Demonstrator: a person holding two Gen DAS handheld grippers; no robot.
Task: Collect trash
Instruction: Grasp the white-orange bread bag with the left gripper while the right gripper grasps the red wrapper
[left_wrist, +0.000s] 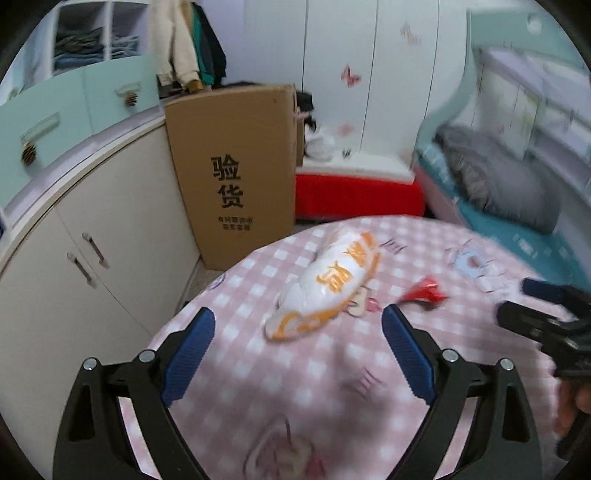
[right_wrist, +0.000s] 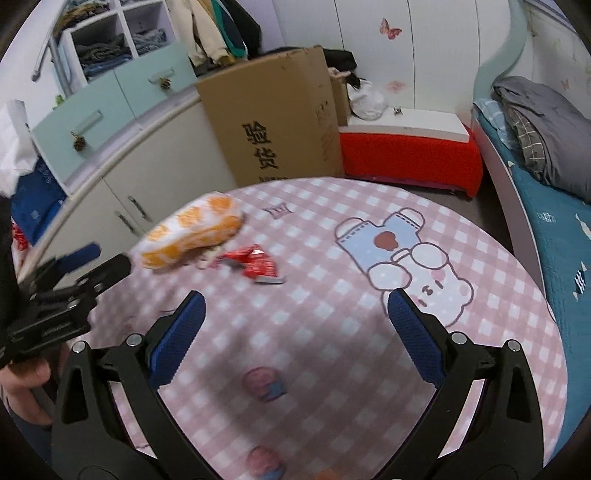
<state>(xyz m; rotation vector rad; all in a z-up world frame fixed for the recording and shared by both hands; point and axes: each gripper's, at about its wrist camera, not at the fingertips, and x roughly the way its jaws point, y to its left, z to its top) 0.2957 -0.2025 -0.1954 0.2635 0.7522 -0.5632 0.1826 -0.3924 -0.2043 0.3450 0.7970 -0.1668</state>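
A white and orange snack bag (left_wrist: 327, 286) lies on the round table with the pink checked cloth (left_wrist: 295, 387); it also shows in the right wrist view (right_wrist: 192, 230). A crumpled red wrapper (left_wrist: 424, 291) lies to its right, also in the right wrist view (right_wrist: 255, 264). My left gripper (left_wrist: 297, 325) is open and empty, just short of the snack bag. My right gripper (right_wrist: 293, 310) is open and empty, short of the red wrapper. Each gripper shows in the other's view, the right one (left_wrist: 543, 314) and the left one (right_wrist: 74, 273).
A tall cardboard box (left_wrist: 236, 173) stands on the floor behind the table, beside white cabinets (left_wrist: 92, 240). A red and white bench (right_wrist: 406, 147) stands at the back. A bed with a grey blanket (right_wrist: 543, 125) runs along the right.
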